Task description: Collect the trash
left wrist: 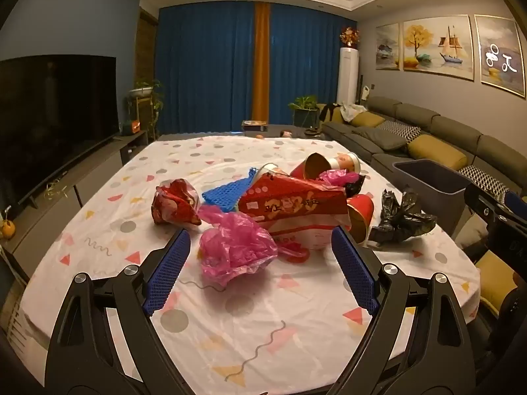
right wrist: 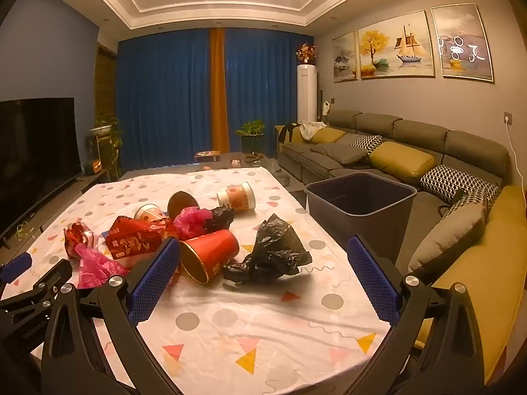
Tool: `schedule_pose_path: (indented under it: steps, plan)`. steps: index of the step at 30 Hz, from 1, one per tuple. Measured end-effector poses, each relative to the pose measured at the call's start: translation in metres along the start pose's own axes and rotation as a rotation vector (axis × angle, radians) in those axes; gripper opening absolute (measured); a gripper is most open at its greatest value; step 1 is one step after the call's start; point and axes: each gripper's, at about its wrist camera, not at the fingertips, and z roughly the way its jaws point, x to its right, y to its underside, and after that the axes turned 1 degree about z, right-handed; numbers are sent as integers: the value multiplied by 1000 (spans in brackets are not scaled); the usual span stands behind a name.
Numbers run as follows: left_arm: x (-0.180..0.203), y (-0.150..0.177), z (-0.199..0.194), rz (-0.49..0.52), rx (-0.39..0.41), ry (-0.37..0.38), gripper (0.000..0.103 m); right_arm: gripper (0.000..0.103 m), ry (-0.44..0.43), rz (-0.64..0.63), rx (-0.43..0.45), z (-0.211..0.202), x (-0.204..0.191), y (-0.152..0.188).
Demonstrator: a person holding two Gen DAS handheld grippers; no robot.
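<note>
Left wrist view: left gripper (left wrist: 260,256) spread wide around pink plastic bag (left wrist: 235,250), near centre of table (left wrist: 98,230); light, limp, slippery, so pinch the bunched middle. Right gripper (right wrist: 263,263) also apart, empty, facing black bag (right wrist: 273,250); bin (right wrist: 362,204) far right.

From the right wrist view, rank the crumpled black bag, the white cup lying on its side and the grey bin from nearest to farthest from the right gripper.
1. Crumpled black bag: just ahead of the right gripper, between its open jaws.
2. Grey bin: off the table's right edge, beside the sofa.
3. White cup: farther back on the tablecloth, centre.

Bin and cup are fairly close in range.
</note>
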Motion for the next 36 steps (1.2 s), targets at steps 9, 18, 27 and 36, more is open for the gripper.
schedule_pose_path:
  steps: [9,18,27,36]
  plan:
    - [5,-3,0,-5,5,6,86,98,-5,1,4,1,2,0]
    - [-1,-3,-4,-23,17,15,86,98,19,4,8,-2,3,-1]
    - [-2,-3,-5,-34,20,20,86,98,23,5,11,-3,4,-2]
    - [-3,-3,-6,-41,24,22,86,98,29,7,18,-4,4,-3]
